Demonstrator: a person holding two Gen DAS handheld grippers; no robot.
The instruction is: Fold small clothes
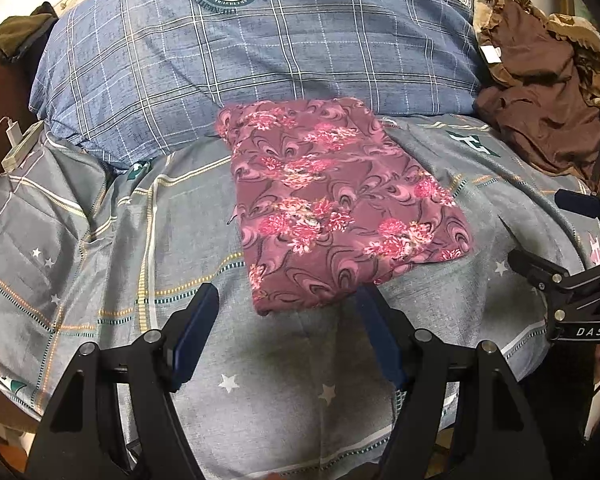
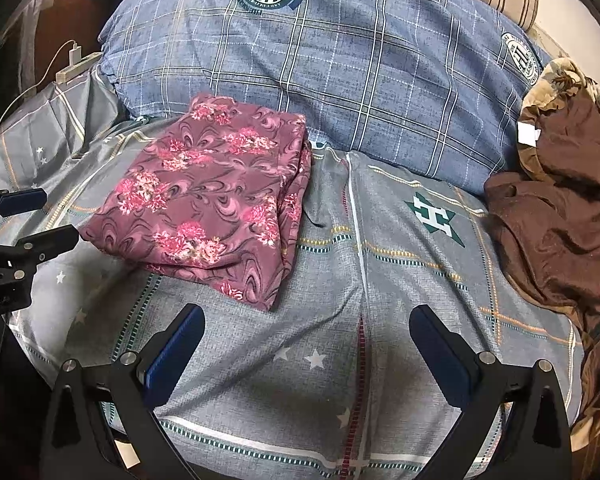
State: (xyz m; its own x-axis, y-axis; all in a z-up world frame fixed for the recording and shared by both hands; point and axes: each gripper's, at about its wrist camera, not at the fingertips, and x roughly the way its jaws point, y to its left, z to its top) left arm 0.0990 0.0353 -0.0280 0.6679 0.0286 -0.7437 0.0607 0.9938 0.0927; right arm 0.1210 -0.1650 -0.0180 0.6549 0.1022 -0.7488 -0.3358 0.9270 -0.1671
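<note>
Your left tongs (image 1: 288, 304) and right tongs (image 2: 306, 326) both stand released, nothing between their blue pads. The pink floral cloth garment (image 1: 332, 200) lies folded into a flat rectangle on the grey checked bed sheet (image 1: 100, 240), its far end touching the blue plaid pillow (image 1: 260, 48). The fold looks done, so turn to the crumpled brown fabric heap (image 2: 560, 220) at the bed's right edge: pinch one single layer at a corner and draw it onto open sheet before spreading.

Floral garment (image 1: 332, 200): thin matt cloth. Bedsheet (image 1: 284, 360): woven cotton, matt.
</note>
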